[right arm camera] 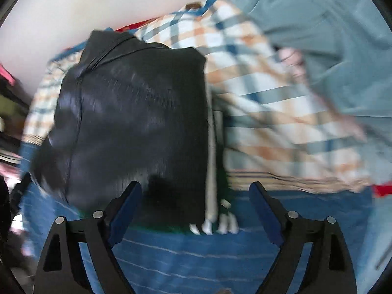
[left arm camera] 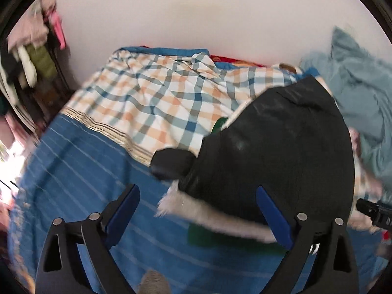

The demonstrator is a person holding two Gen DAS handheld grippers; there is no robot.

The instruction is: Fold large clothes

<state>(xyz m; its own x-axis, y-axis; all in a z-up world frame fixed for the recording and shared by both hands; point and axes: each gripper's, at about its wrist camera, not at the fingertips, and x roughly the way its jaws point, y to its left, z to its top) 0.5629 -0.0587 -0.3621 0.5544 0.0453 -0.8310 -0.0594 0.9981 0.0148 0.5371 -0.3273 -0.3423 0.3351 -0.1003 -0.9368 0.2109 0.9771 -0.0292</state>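
Black garment (left arm camera: pixel 274 152) laid folded on blue bedspread (left arm camera: pixel 80 171), white fringe (left arm camera: pixel 210 210) seen at its near edge, checked sheet (left arm camera: pixel 156 98) spread behind, grey-blue cloth (right arm camera: pixel 318 36) heaped to right, left gripper (left arm camera: pixel 198 208) spread wide, nothing held, right gripper (right arm camera: pixel 196 203) likewise wide, nothing held.

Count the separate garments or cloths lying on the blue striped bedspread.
3: a black garment in front, a checked cloth behind it, and a grey-blue garment heaped at the right. More may be hidden underneath.
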